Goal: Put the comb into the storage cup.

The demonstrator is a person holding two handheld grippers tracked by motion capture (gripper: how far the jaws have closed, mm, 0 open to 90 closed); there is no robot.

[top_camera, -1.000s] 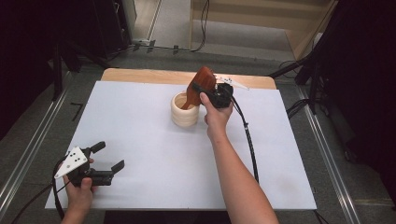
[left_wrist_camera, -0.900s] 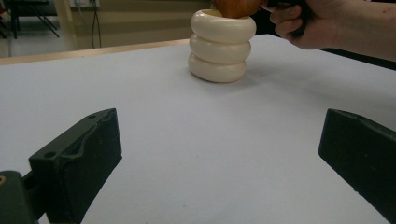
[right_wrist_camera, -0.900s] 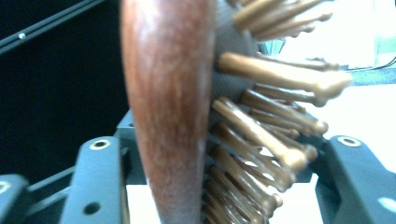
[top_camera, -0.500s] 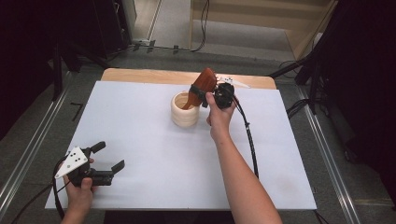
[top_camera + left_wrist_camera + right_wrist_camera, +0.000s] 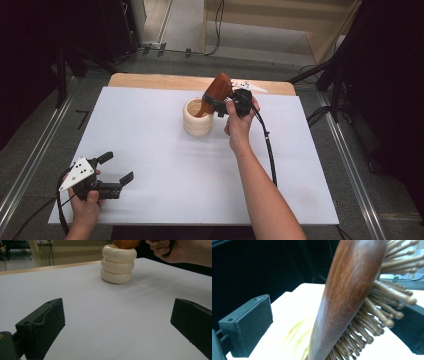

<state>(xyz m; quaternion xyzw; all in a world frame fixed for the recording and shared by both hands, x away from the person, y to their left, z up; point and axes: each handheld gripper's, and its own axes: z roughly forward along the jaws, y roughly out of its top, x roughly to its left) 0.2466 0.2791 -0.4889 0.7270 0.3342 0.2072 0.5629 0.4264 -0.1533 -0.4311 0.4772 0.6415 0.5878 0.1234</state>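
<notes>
My right tool (image 5: pixel 212 102) sits near the far edge of the bench (image 5: pixel 150 130), its jaws spread wide; they have just been opening. The wooden hairbrush (image 5: pixel 214 92) stands between them, but the pads no longer press it: in the right gripper view the left pad stands clear of the brush's (image 5: pixel 347 295) brown back, with the bristles turned toward the other jaw. The brush leans handle-down inside the cream ribbed holder (image 5: pixel 198 117), its head sticking up and tilted toward the far edge. My left tool (image 5: pixel 112 172) rests near the bench's near left corner, well apart from the holder (image 5: pixel 118 263), its jaws spread with nothing between them.
</notes>
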